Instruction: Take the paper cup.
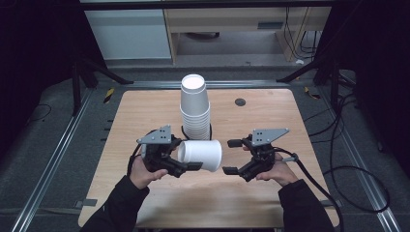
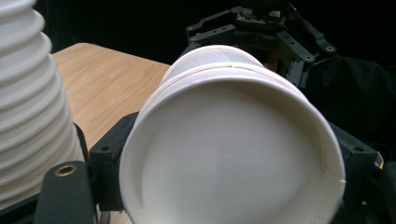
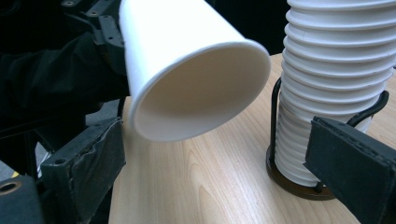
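Where cup [image 1: 200, 154] overhangs, bare table [image 1: 203, 203].

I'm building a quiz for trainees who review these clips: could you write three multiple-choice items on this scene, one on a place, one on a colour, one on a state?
1. Where does the tall stack of white paper cups stand?
A. At the wooden table's far middle, in a black wire holder
B. At the near right corner
C. On the floor

2. What colour is the single paper cup held on its side?
A. Red
B. White
C. Blue

3. How do the jaws of the right gripper stand?
A. Shut on the single cup
B. Shut on the stack
C. Open, with nothing pressed between them

Answers:
1 A: the high view shows the stack beyond both grippers, and the right gripper view shows its wire holder.
2 B: it is plain white in every view.
3 C: the cup sits in the left gripper, while the right one's jaws stand apart at the cup's open mouth.
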